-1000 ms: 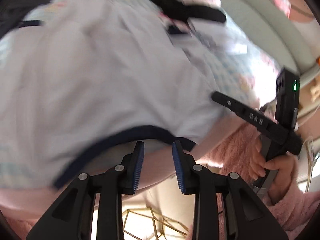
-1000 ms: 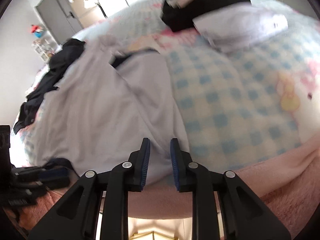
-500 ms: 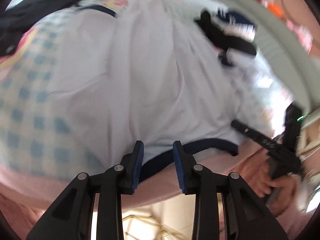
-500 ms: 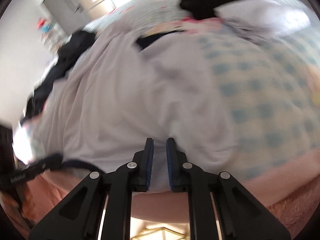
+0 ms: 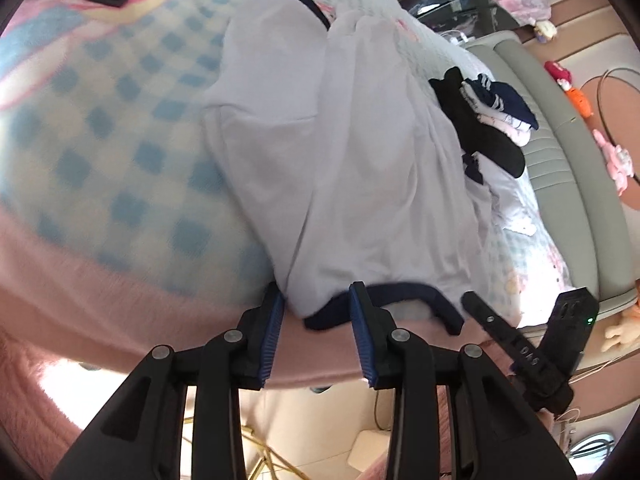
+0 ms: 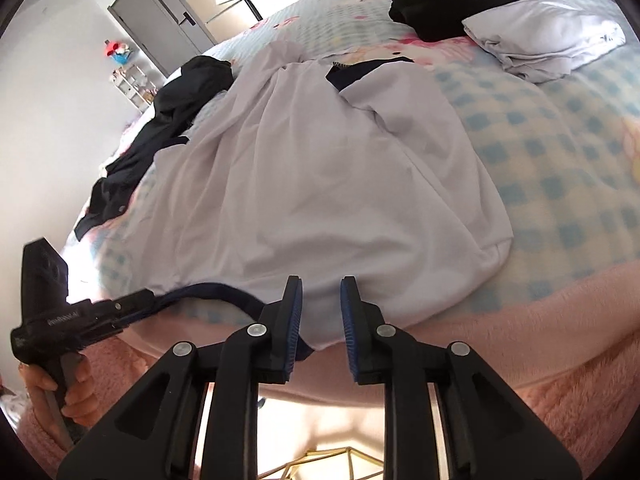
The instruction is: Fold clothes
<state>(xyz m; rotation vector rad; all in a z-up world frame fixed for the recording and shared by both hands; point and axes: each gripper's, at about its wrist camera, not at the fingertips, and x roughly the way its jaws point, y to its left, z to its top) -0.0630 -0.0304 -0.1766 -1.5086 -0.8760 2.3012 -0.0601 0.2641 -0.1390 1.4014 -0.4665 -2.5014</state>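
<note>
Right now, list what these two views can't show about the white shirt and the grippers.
- Left wrist view: left gripper jaws opening; white shirt hem corner between them, contact unclear.
- Right wrist view: right gripper jaws opening over the hem; its own fingers hide any contact.
- Both views: shirt's underside hidden against the checked blanket.

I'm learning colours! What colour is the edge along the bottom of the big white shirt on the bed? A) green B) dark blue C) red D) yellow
B: a dark blue band runs along the bottom of the white shirt, near the edge of the bed.
</note>
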